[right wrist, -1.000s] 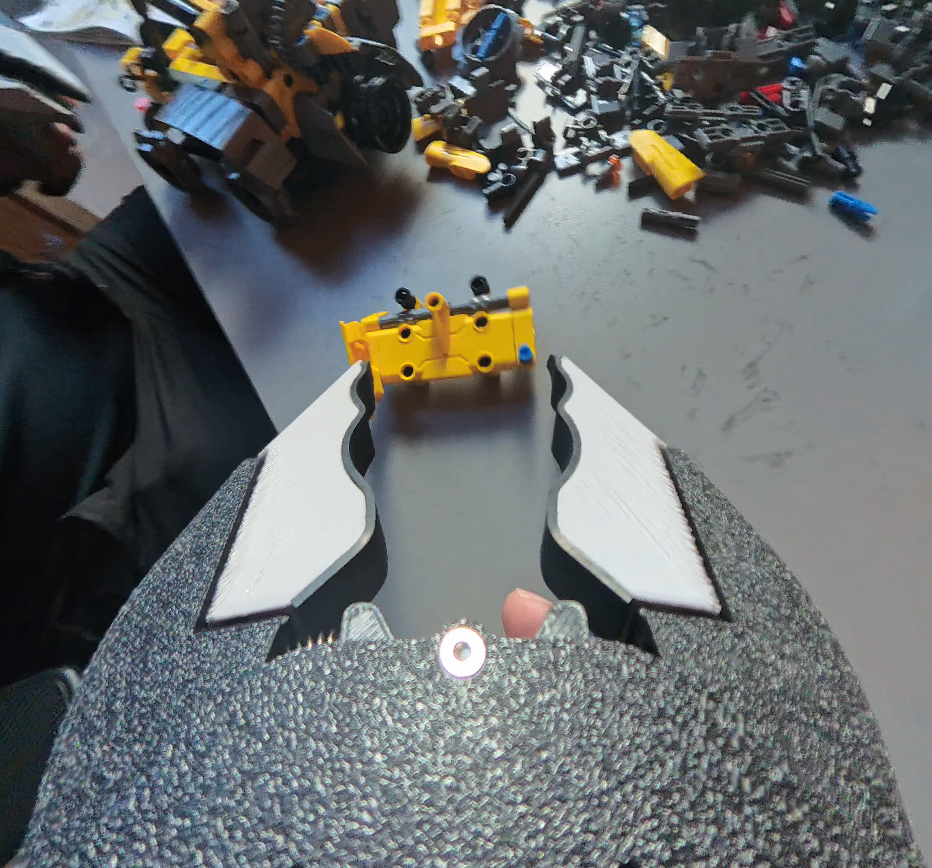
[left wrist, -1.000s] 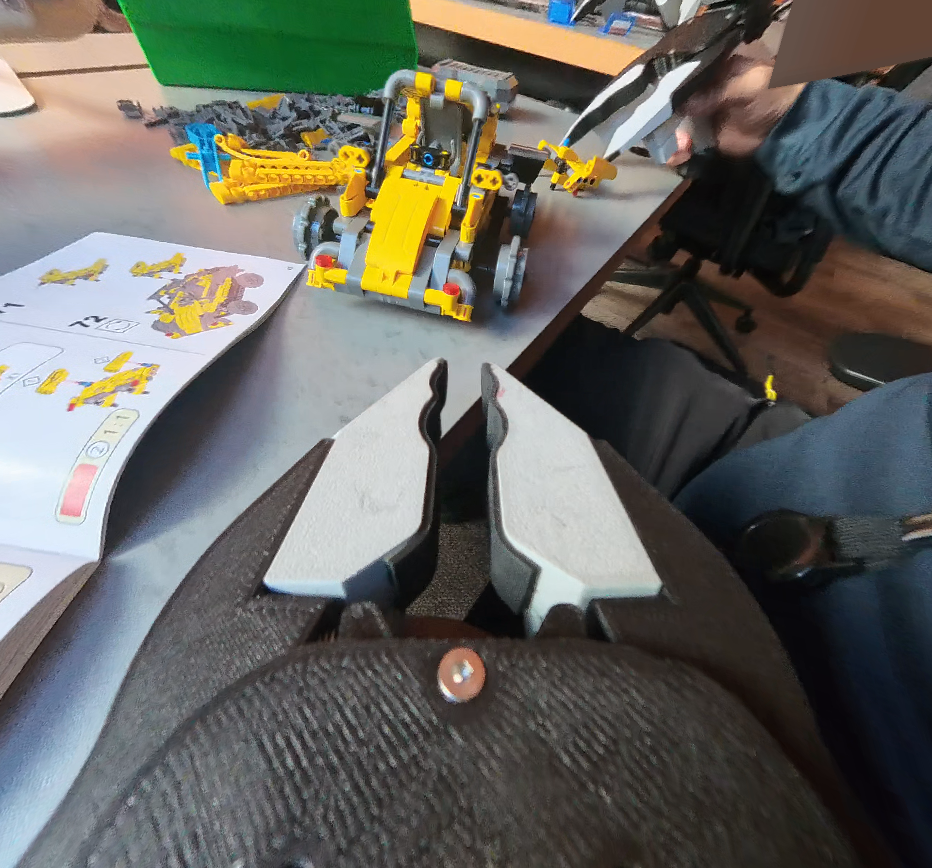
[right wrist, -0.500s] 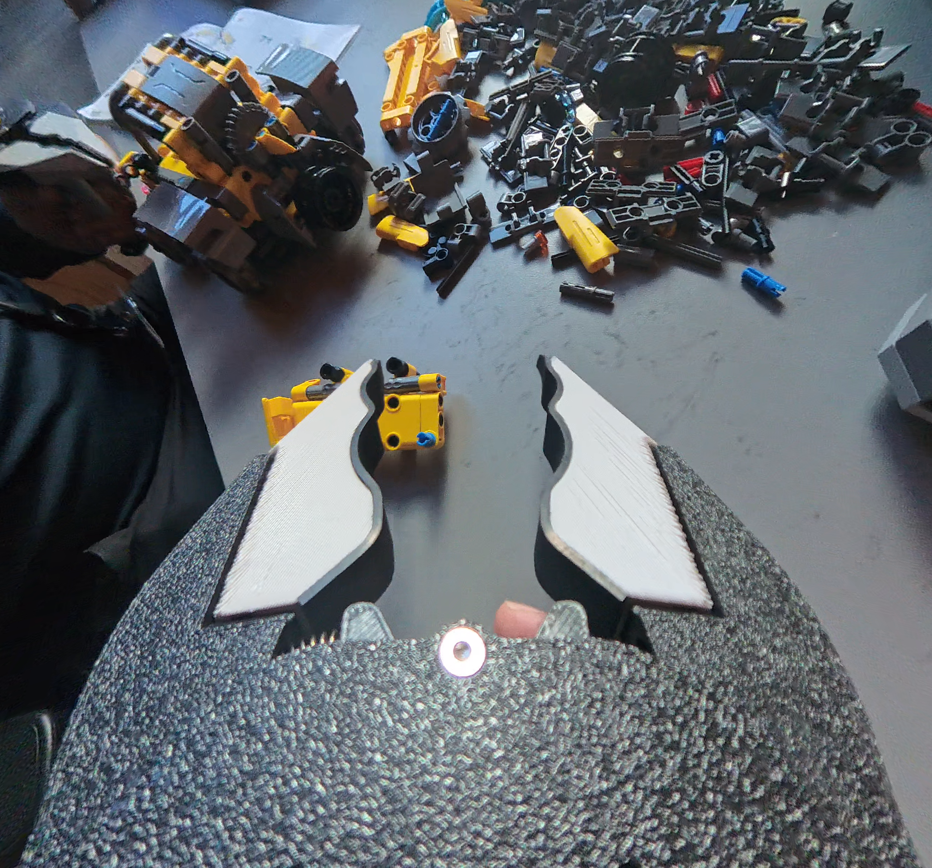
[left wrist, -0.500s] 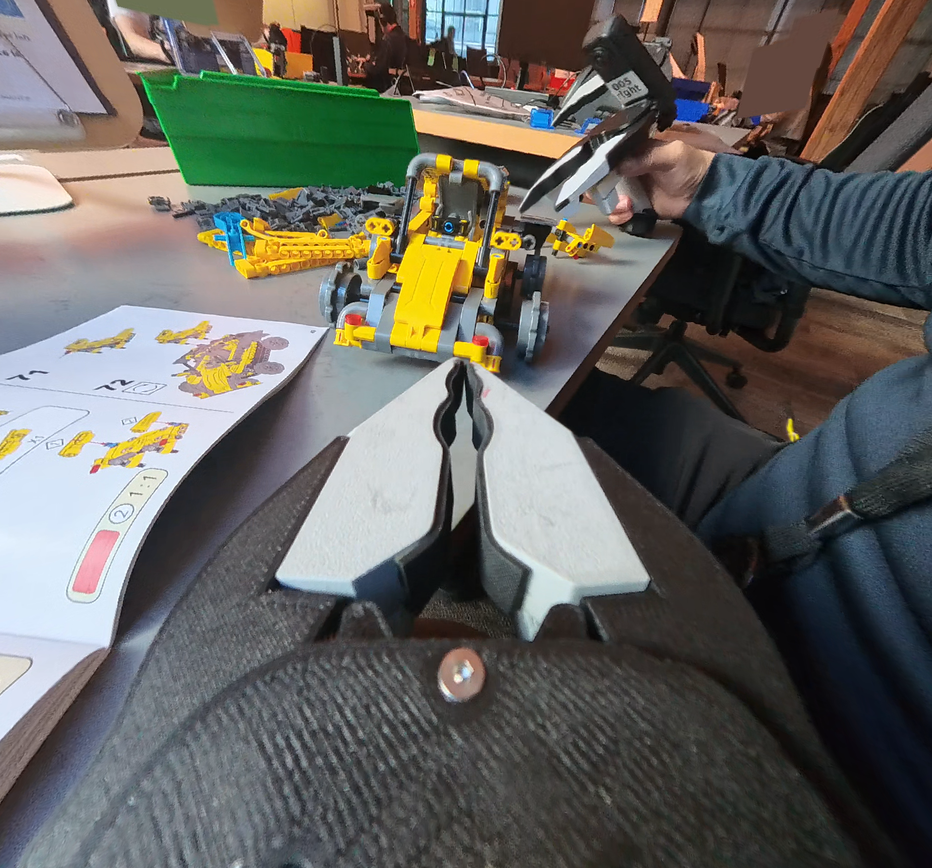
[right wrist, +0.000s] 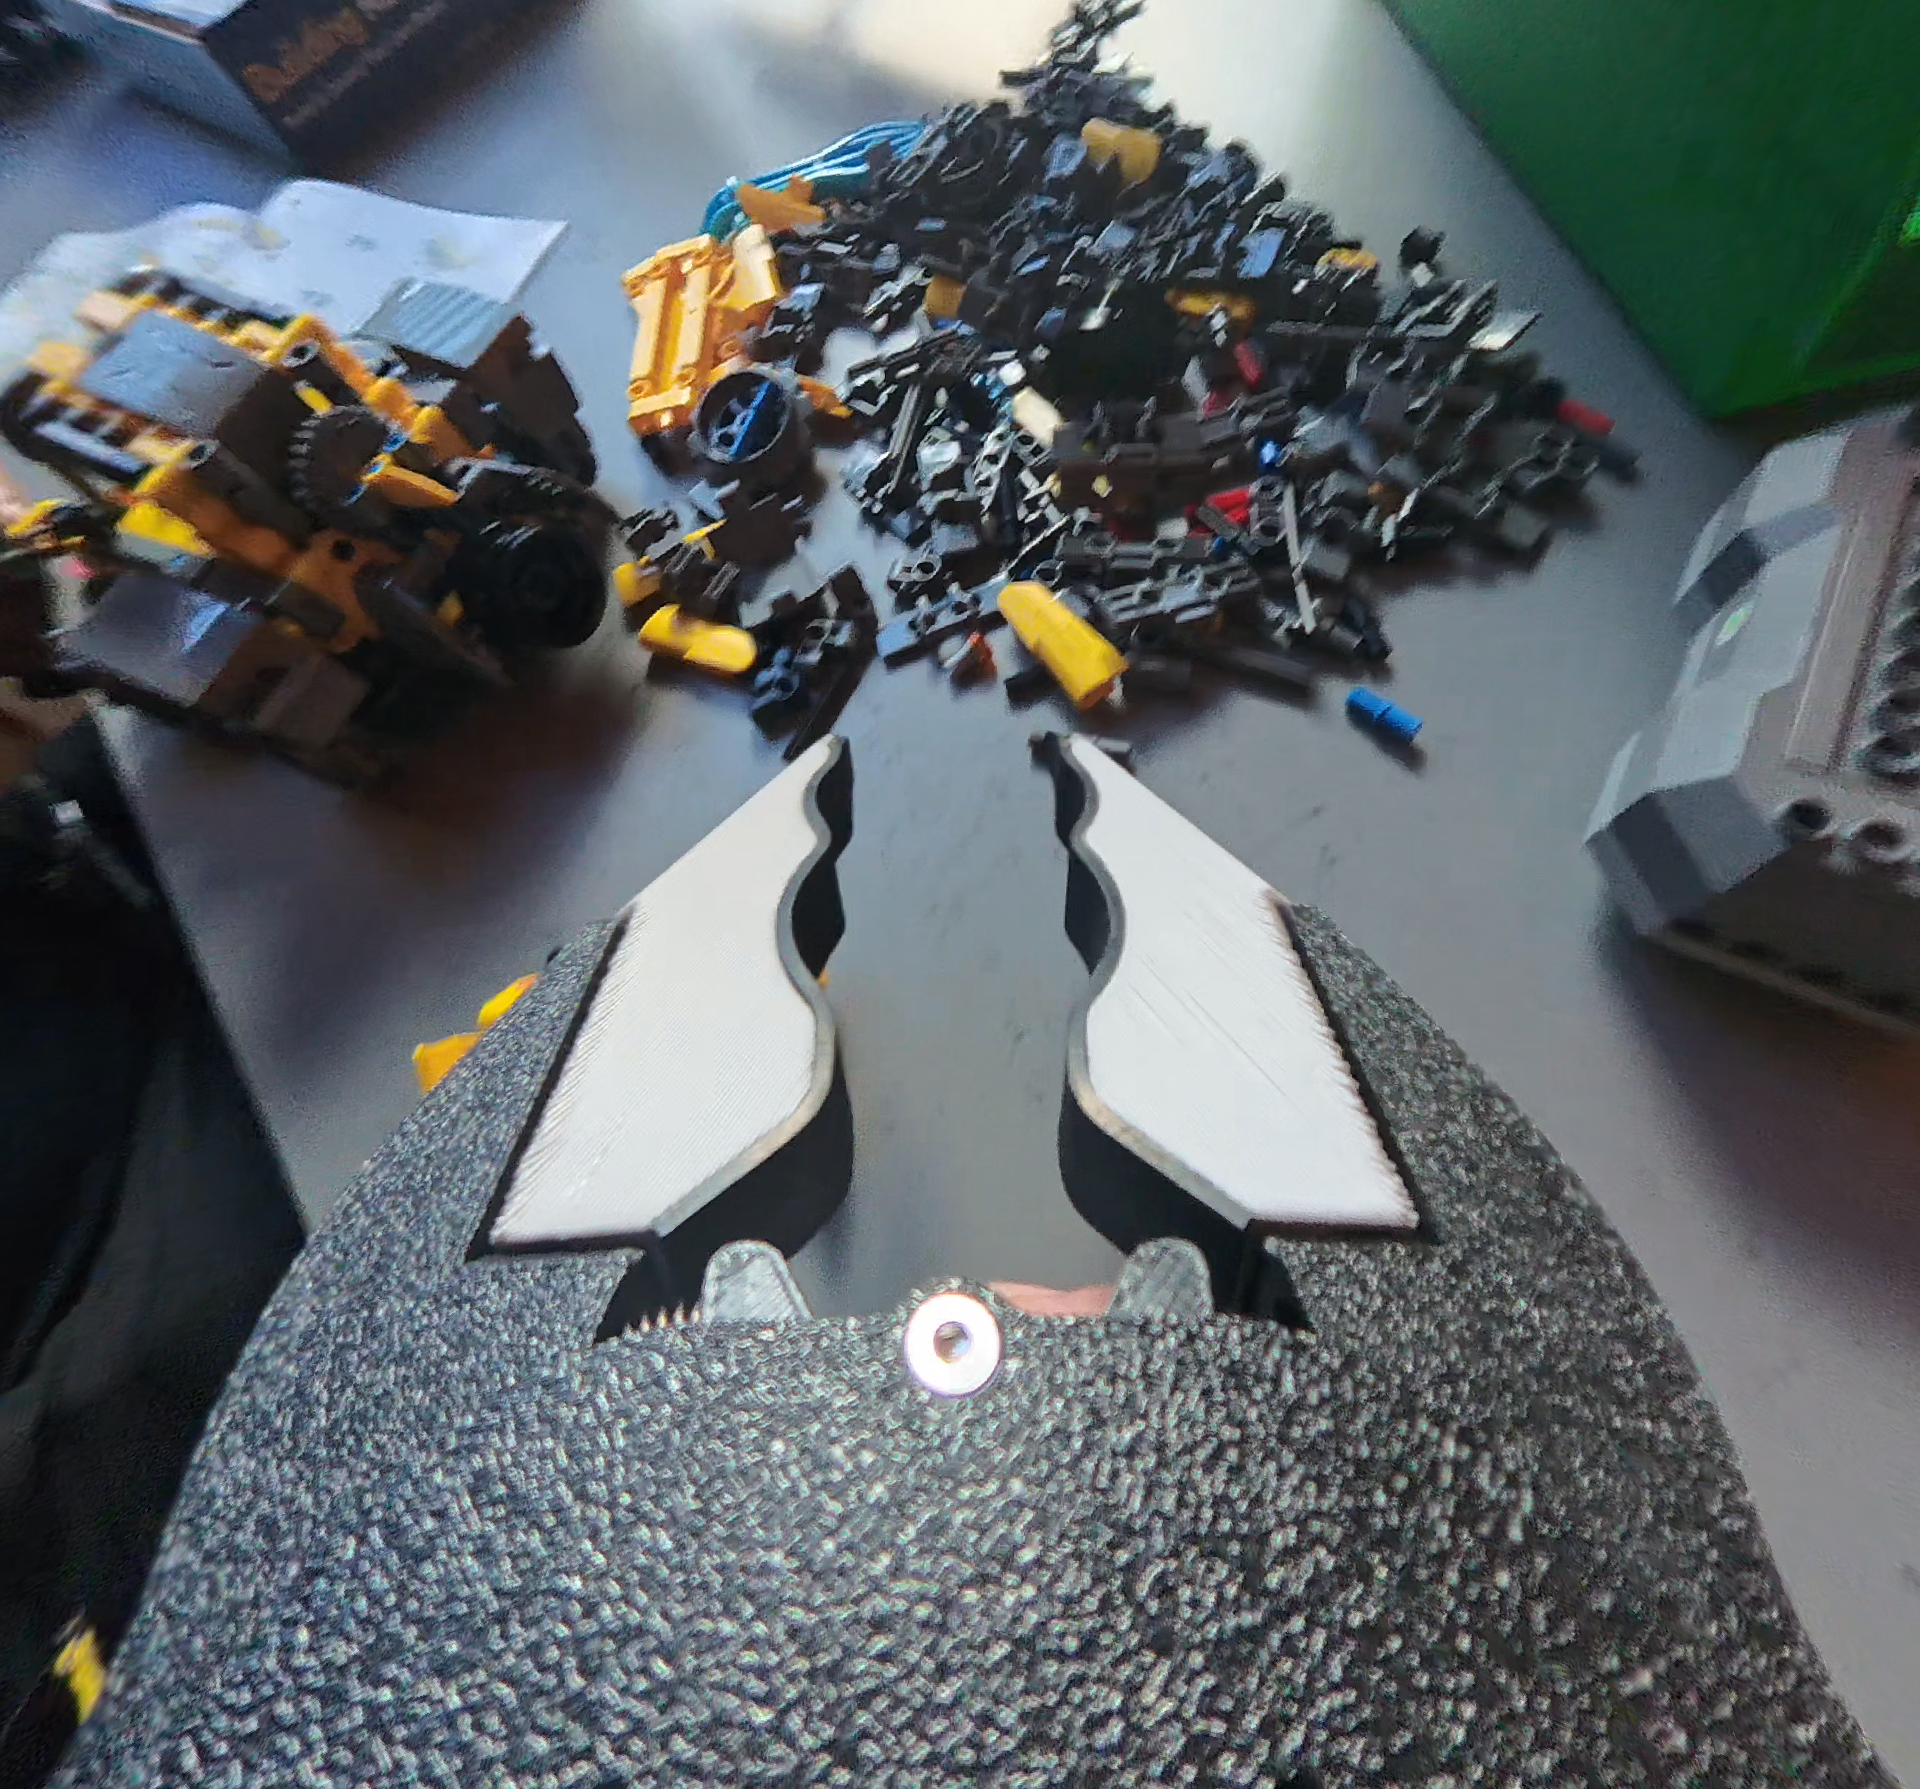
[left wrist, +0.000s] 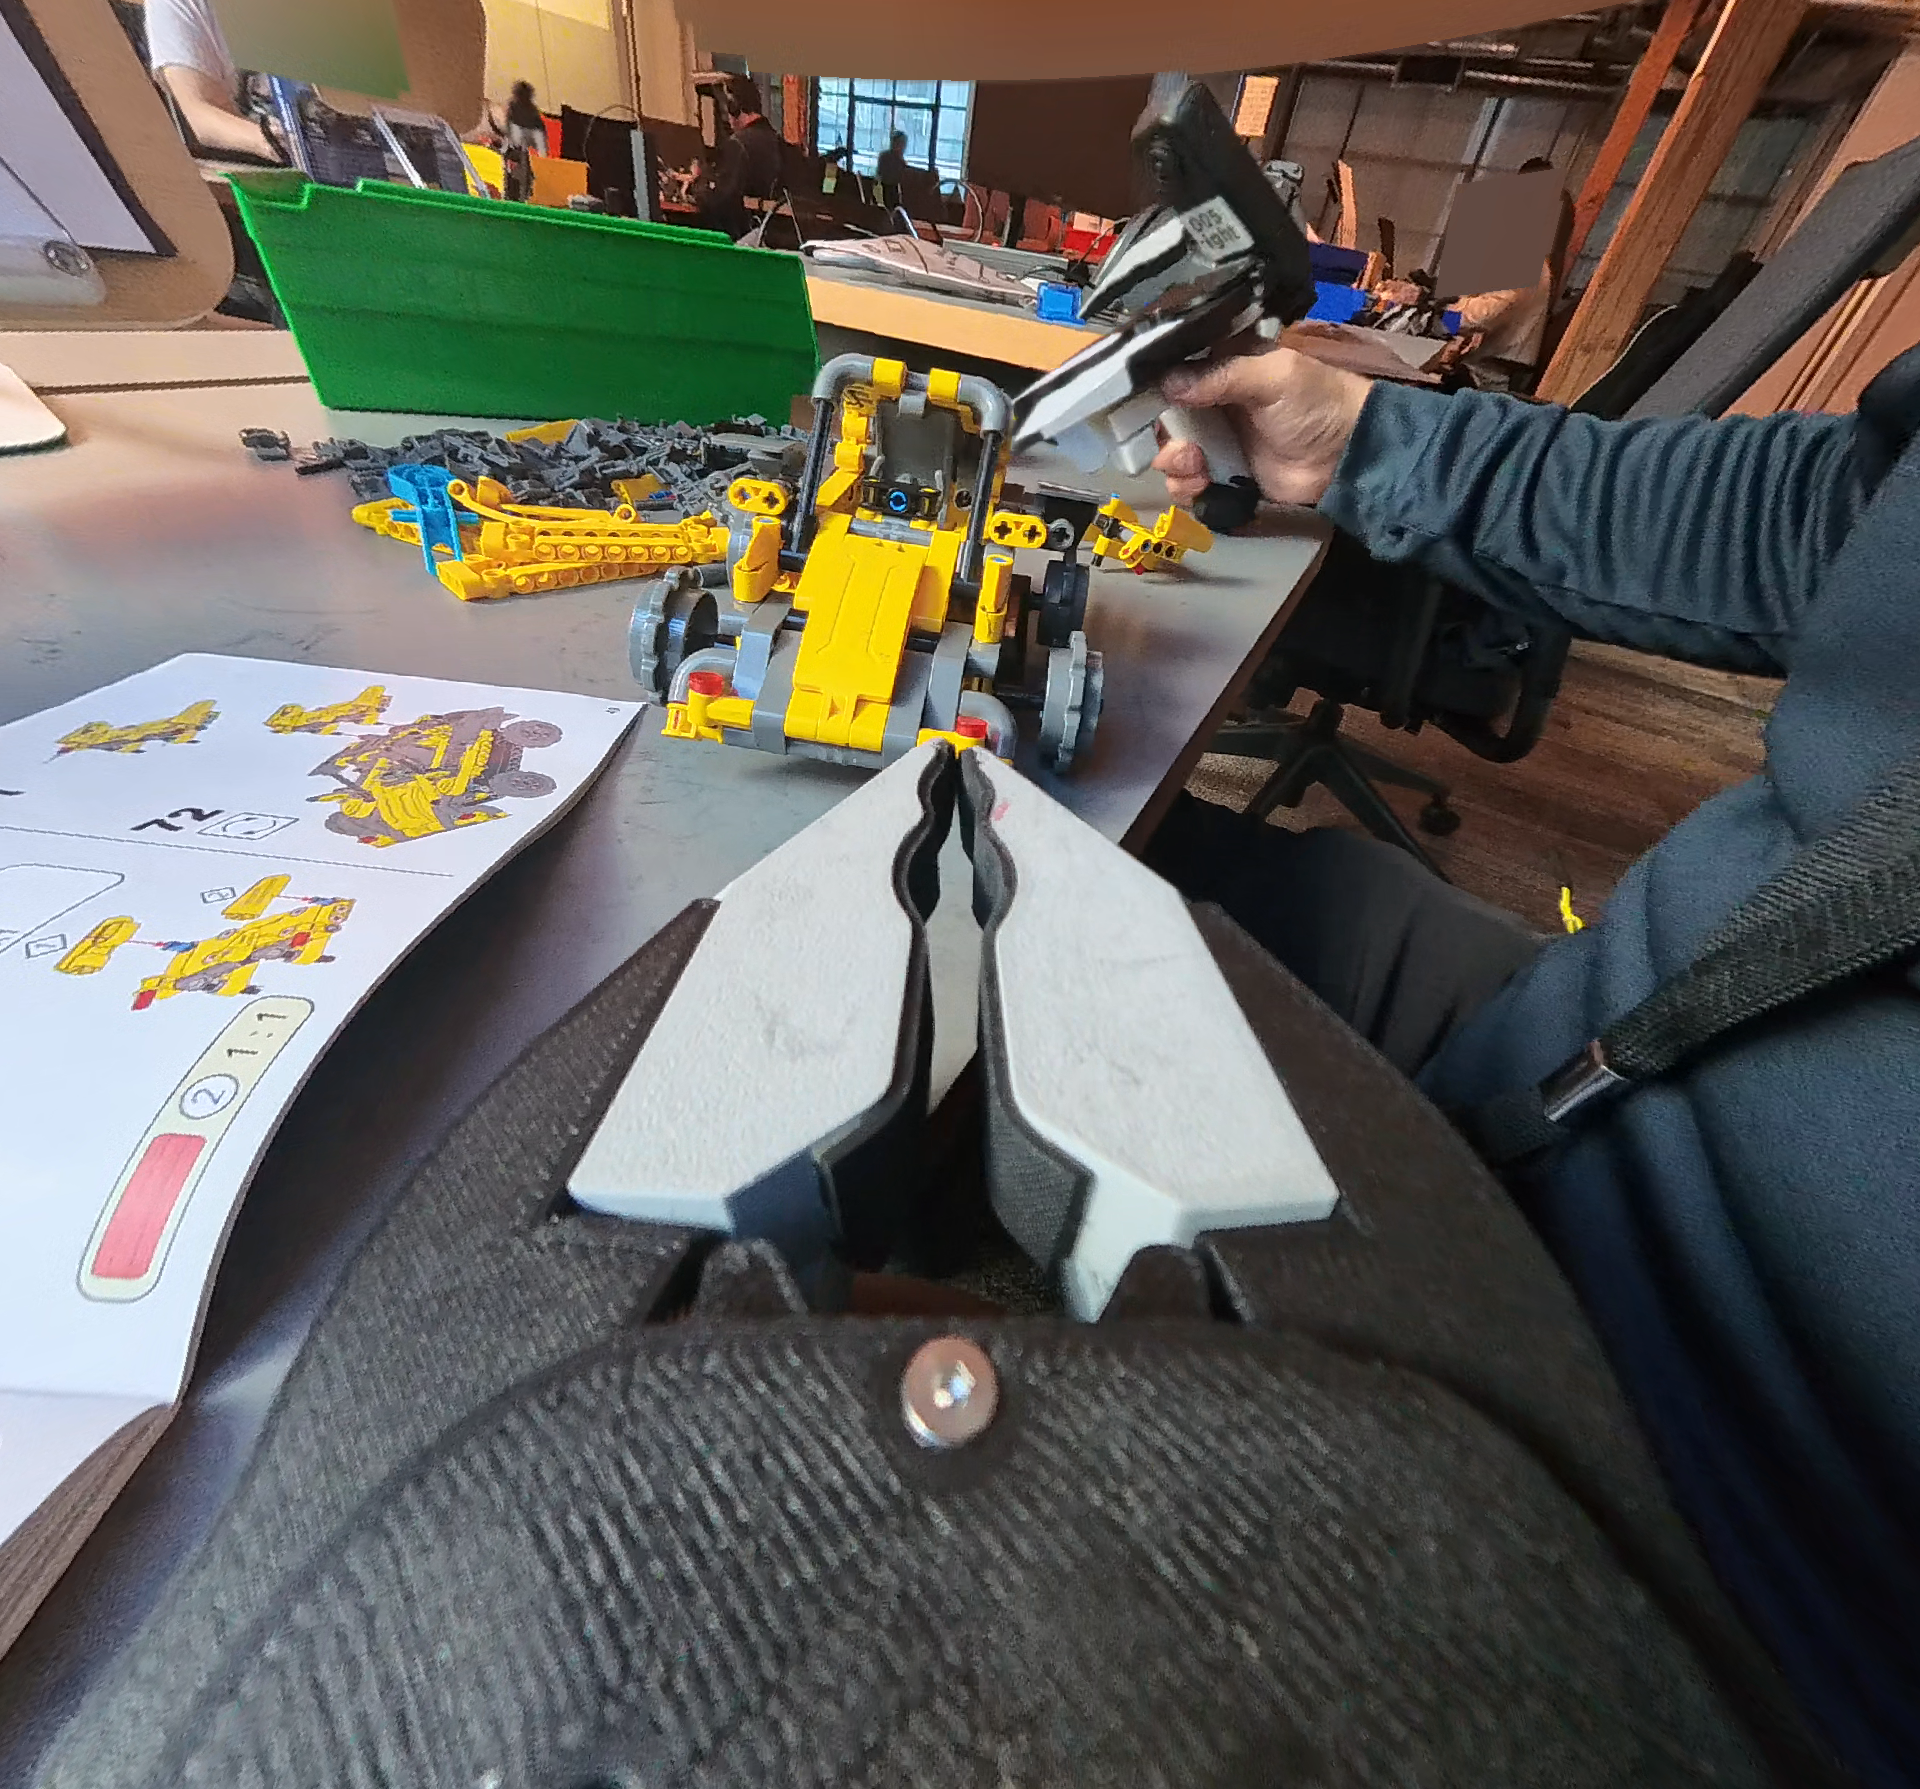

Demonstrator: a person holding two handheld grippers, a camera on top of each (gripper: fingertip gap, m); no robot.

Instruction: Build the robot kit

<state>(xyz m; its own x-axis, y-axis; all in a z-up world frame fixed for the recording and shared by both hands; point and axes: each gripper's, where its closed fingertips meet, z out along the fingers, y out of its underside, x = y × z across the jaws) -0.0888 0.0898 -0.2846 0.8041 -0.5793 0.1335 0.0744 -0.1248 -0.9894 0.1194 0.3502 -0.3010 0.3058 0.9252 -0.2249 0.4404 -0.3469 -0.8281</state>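
My left gripper [left wrist: 956, 754] is shut and empty, low over the grey table [left wrist: 208, 544], its tips just in front of a yellow and grey brick vehicle [left wrist: 862, 617]. My right gripper [right wrist: 940, 750] is open and empty above the table, pointing at a pile of dark loose parts [right wrist: 1143, 409]. A small yellow sub-assembly [right wrist: 457, 1043] lies mostly hidden under its left finger. In the left wrist view a hand holds the right gripper [left wrist: 1060, 368] above the vehicle's back right, with the sub-assembly [left wrist: 1148, 539] lying below it.
An open instruction booklet [left wrist: 260, 908] lies at the left. A green bin [left wrist: 540, 316] stands behind the parts pile [left wrist: 540, 456] and a long yellow arm assembly [left wrist: 561, 544]. A grey block [right wrist: 1787, 731], a blue pin [right wrist: 1382, 711] and a dark box [right wrist: 395, 4] show. The table edge runs at the right. The blue pin [right wrist: 1382, 711] sits 7 centimetres or so from the ends of my right fingers.
My left gripper closed from a small gap to shut and tilted up. My right gripper drew away from the small yellow sub-assembly, moved towards the parts pile, and its jaws narrowed.
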